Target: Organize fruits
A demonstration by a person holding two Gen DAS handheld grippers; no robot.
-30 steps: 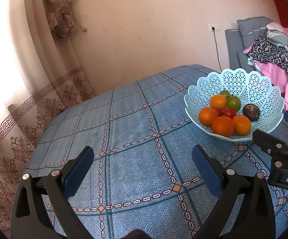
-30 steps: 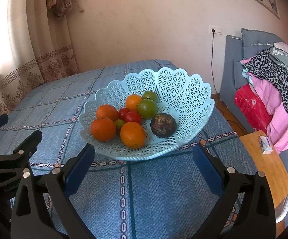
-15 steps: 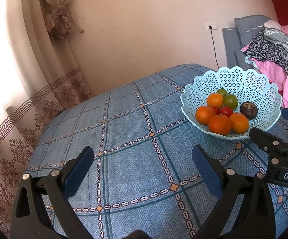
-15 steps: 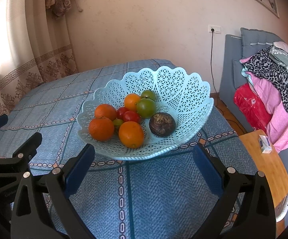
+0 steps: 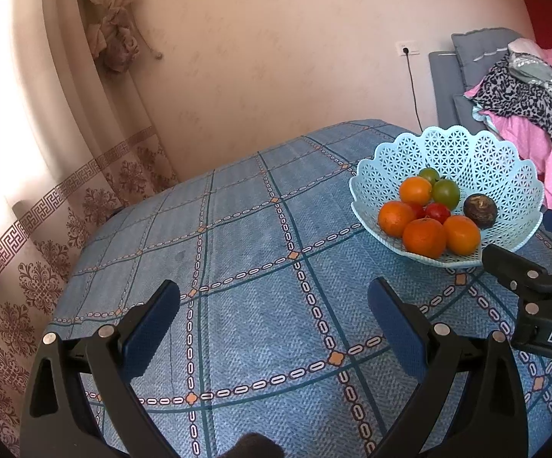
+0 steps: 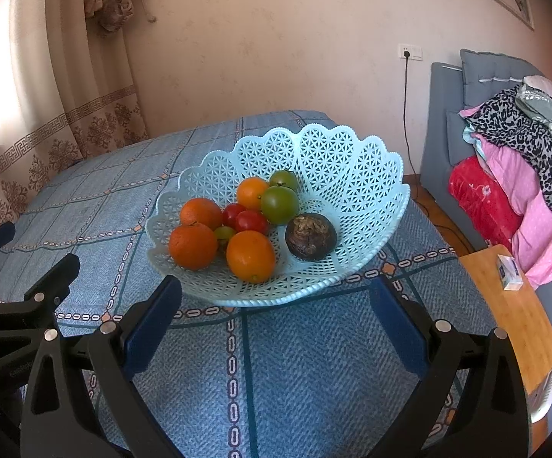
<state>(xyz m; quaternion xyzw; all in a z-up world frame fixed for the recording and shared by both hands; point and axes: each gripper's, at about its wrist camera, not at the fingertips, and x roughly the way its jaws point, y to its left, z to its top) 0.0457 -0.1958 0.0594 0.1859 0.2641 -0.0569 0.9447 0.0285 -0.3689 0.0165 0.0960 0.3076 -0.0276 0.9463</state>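
A pale blue lattice basket [image 6: 344, 175] stands on the blue checked tablecloth and holds several oranges [image 6: 251, 255], red tomatoes [image 6: 251, 222], green fruits [image 6: 279, 204] and a dark brown fruit [image 6: 310, 236]. In the left wrist view the basket [image 5: 478, 160] is at the right. My right gripper [image 6: 276, 320] is open and empty, just short of the basket's near rim. My left gripper [image 5: 274, 322] is open and empty over bare cloth, left of the basket. Each gripper also shows at the edge of the other's view.
The tablecloth [image 5: 238, 252] covers the whole table. A patterned curtain [image 5: 47, 198] hangs at the left. A grey sofa with piled clothes [image 6: 512, 145] stands at the right, with a small wooden table [image 6: 512, 305] and a box on it.
Both grippers have drawn back and risen a little, so the basket looks slightly farther and lower. Both stay open and empty. The fruit has not moved.
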